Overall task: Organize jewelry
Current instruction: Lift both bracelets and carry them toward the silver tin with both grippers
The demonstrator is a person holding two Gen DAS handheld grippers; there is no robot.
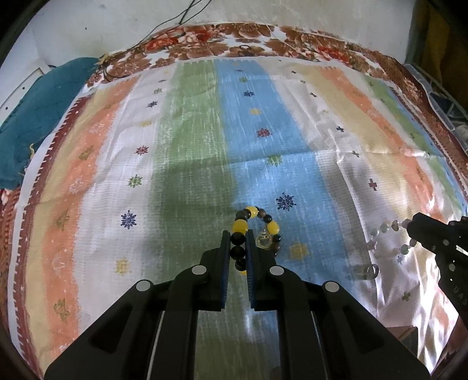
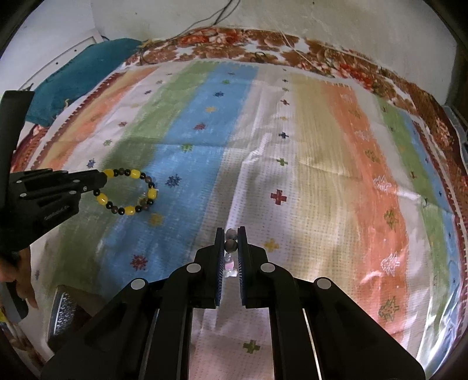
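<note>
My left gripper (image 1: 237, 235) is shut on a bracelet of yellow and dark beads (image 1: 270, 225), which hangs from its pads above the striped cloth (image 1: 190, 140). The right wrist view shows the same yellow-and-dark bracelet (image 2: 128, 210) as a full loop dangling from the left gripper (image 2: 101, 178). My right gripper (image 2: 231, 233) is shut on a pale bracelet of grey and pink beads (image 2: 230, 245), most of it hidden between the fingers. From the left wrist view that pale bracelet (image 1: 386, 228) trails from the right gripper (image 1: 411, 226) at the right edge.
A teal cloth (image 1: 38, 117) lies bunched at the far left. Thin black cords (image 1: 175, 20) run along the white wall behind the flowered border (image 1: 248, 38). A dark textured block (image 2: 63, 309) sits at the near left by a person's hand (image 2: 20, 280).
</note>
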